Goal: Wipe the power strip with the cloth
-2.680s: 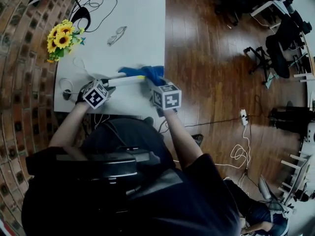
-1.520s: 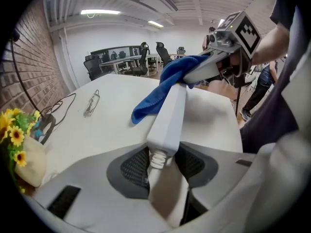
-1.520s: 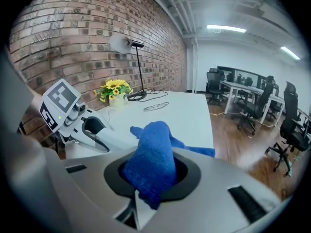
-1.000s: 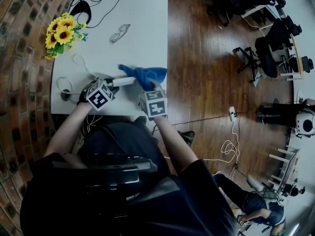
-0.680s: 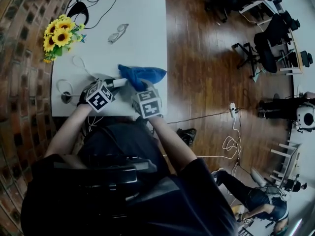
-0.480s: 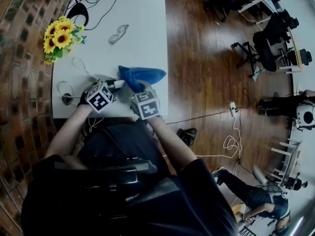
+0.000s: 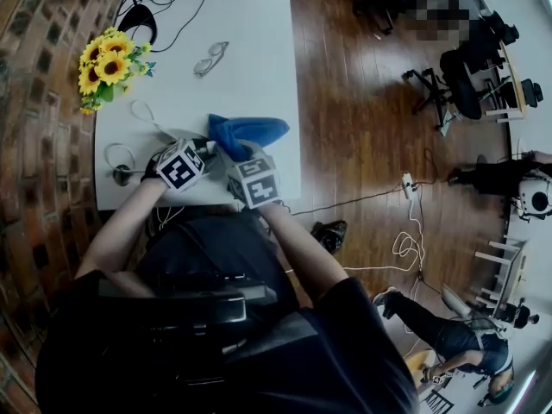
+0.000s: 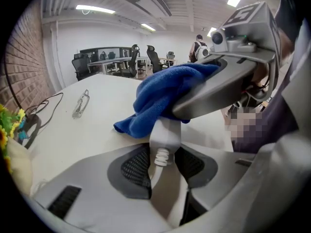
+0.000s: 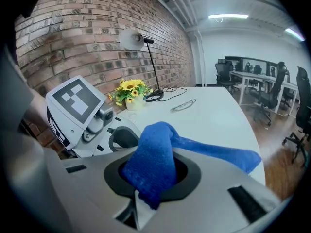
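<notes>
Near the front edge of the white surface (image 7: 250,41), the left gripper (image 8: 163,161) has its jaws pinched on the cord end of the white power strip (image 8: 166,130). Just right of it, the right gripper (image 9: 154,174) has its jaws pressed together on a fold of the blue cloth (image 9: 214,152), which drapes over the strip. Farther off lie eyeglasses (image 7: 209,59) and, at far left, sunflowers (image 7: 110,63).
</notes>
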A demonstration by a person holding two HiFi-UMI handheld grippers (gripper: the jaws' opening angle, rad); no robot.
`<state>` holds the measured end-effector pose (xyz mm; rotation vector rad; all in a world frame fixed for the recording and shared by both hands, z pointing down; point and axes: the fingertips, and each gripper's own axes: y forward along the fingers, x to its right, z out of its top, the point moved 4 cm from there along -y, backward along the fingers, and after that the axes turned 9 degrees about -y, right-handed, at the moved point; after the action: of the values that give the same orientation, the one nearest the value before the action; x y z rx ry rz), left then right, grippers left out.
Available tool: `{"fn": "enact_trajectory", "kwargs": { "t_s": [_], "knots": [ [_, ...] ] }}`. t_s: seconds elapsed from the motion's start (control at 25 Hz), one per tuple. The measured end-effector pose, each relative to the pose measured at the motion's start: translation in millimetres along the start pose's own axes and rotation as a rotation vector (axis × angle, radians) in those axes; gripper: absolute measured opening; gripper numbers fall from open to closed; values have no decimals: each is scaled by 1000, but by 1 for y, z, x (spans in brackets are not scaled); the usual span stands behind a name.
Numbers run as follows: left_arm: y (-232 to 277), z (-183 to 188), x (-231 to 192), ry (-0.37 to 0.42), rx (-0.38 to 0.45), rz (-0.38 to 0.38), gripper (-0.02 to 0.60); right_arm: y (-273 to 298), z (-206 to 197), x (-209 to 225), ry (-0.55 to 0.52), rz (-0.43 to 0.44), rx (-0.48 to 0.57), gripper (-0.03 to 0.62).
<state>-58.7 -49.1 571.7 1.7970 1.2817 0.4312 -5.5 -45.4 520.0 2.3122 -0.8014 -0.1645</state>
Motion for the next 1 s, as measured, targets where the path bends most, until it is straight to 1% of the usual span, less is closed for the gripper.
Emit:
{"fn": "enact_trajectory", "kwargs": {
  "t_s": [0.12, 0.32, 0.44, 0.68, 0.76, 0.88, 1.0],
  "knots": [
    [-1, -1, 1, 0, -6, -14, 160, 2, 2, -7, 12, 9, -2, 60],
    [-2, -1, 0, 37, -2, -3, 160, 6, 4, -17, 25, 9, 7, 60],
    [-3, -3, 1, 46, 5, -8, 160, 8, 5, -23, 18, 28, 8, 61],
    [-4, -4, 2, 80, 12, -9, 160, 14, 9, -36, 39, 86, 33, 61],
    [-4, -6, 2, 88, 14, -7, 160, 18, 10, -41, 56, 118, 42, 61],
    [-5, -7, 2, 105, 26, 3, 160, 21, 12, -44, 97, 161, 58, 58],
    [-5, -7, 3, 135, 41, 31, 161, 18, 11, -46, 164, 227, 62, 60]
  ]
}}
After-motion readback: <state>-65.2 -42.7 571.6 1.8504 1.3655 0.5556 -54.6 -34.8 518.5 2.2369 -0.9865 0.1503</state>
